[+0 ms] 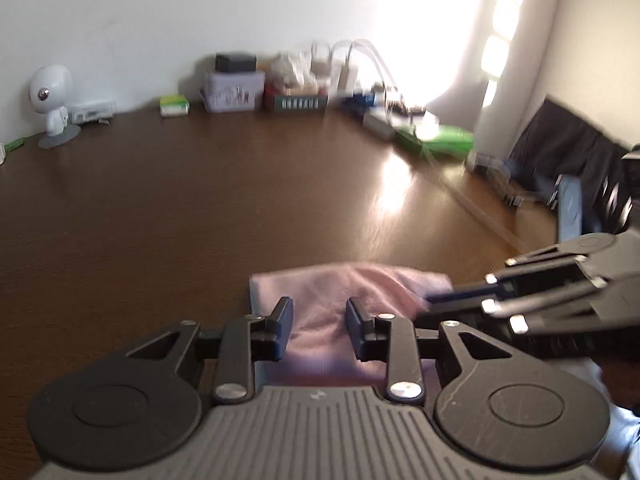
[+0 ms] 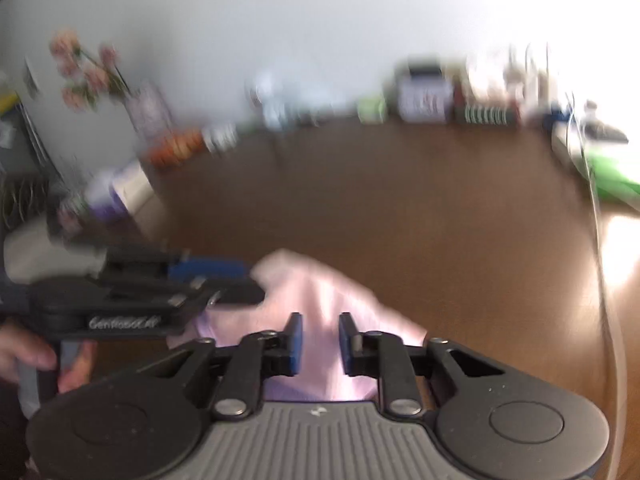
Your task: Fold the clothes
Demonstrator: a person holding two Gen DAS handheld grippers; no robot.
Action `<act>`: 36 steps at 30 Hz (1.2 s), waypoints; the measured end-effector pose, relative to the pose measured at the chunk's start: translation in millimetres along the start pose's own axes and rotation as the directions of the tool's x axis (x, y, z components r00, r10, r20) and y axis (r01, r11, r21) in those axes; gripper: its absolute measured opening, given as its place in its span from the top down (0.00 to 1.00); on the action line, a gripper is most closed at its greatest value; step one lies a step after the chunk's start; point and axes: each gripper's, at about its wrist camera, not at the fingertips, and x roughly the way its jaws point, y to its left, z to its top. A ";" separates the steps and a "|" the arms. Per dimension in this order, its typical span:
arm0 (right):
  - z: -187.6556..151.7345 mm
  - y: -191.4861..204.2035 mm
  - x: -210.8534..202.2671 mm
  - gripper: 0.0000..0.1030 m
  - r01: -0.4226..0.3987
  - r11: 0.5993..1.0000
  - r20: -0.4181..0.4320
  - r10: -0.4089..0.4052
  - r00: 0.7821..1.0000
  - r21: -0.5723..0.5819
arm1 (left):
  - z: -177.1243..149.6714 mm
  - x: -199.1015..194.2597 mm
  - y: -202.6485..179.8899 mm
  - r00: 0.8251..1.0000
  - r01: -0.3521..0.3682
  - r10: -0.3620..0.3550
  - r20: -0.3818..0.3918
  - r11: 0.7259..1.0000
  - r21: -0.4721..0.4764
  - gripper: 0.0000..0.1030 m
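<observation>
Pink cloth [image 1: 344, 300] is lying bunched on the dark wooden table [image 1: 200, 200], just ahead of both grippers; it is looking soft, light and limp, so a corner or hem seems the best hold. The left gripper [image 1: 318, 328] and right gripper [image 2: 320, 342] are both hovering with jaws parted, gripping nothing. Boxes [image 1: 234, 90] are lining the white wall [image 1: 200, 8], and sunlight is glaring across the wood
</observation>
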 end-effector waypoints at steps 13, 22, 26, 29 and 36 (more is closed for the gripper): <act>-55.7 61.5 -20.1 0.68 -0.068 0.971 -0.023 0.065 0.998 -0.229 | -49.4 -40.0 38.3 0.999 -0.028 0.026 -0.020 0.992 -0.125 0.45; -35.9 52.6 -48.1 0.71 -0.096 0.985 0.082 0.109 0.991 -0.147 | -51.7 -72.6 24.5 0.997 -0.072 0.071 -0.019 0.996 -0.048 0.41; -21.1 67.8 -6.9 0.89 -0.051 0.988 0.040 0.058 0.998 -0.143 | -38.9 -78.3 16.1 0.997 -0.066 0.069 0.045 0.996 -0.060 0.41; -43.7 87.8 -2.4 0.89 0.014 0.962 0.084 0.010 0.996 -0.273 | -44.2 -68.0 16.0 1.000 -0.015 0.017 0.025 0.996 -0.092 0.41; -32.4 47.5 -19.4 0.87 -0.104 0.992 0.091 0.110 0.990 -0.074 | -62.9 -54.9 19.2 0.999 0.040 -0.040 0.002 0.990 -0.138 0.43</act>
